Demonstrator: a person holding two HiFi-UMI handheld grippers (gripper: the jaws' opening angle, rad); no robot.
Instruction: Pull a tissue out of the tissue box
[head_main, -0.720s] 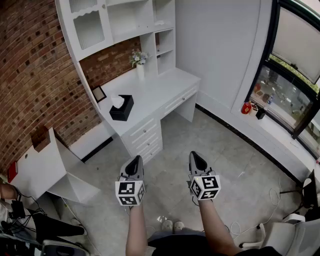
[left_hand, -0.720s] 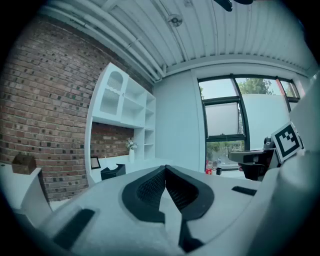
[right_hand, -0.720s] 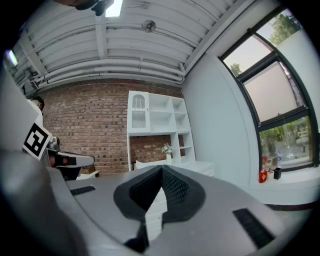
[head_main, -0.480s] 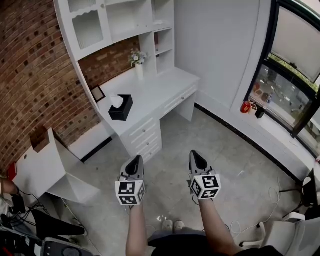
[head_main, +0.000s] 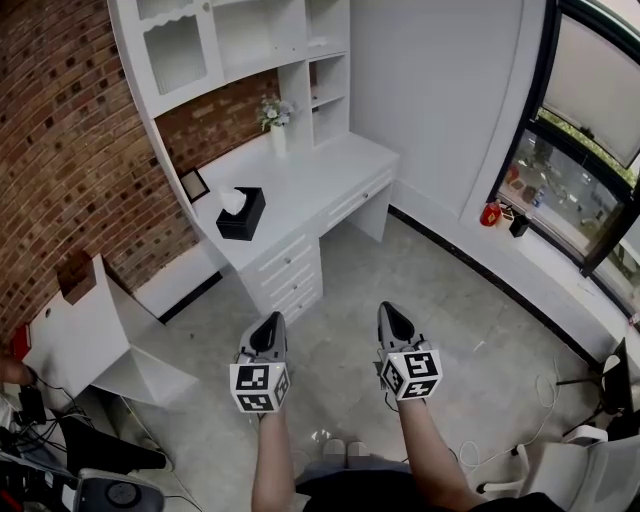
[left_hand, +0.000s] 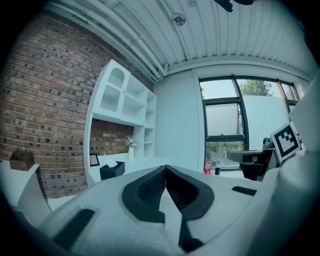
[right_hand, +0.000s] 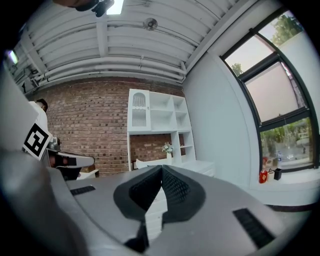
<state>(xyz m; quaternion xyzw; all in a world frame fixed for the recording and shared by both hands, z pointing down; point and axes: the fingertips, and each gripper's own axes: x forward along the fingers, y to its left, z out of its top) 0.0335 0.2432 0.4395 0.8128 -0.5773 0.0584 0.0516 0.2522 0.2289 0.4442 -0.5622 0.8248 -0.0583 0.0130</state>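
The task stood at the approach step: no contact with the target had been made. The black tissue box (head_main: 243, 215) sat on the white desk (head_main: 322, 180), towards the end nearest the brick wall (head_main: 80, 150). A white tissue (head_main: 234, 201) stood up out of its top opening.

The left gripper (head_main: 271, 322) and the right gripper (head_main: 393, 312) were held side by side over the tiled floor (head_main: 345, 265), well apart from the desk and the box. Both pointed roughly forward. In the left gripper view the jaws were clenched tip to tip with nothing between them, and the box appeared small and distant beyond them. In the right gripper view the jaws were likewise closed and empty.

The next move would likely require:
- Carrying one gripper to the desk and releasing its jaws.
- Placing the pads on either side of the raised tissue, clear of the box rim.
- Closing on the tissue alone and drawing it upward.

The box looked light, so the other gripper might need to steady it.
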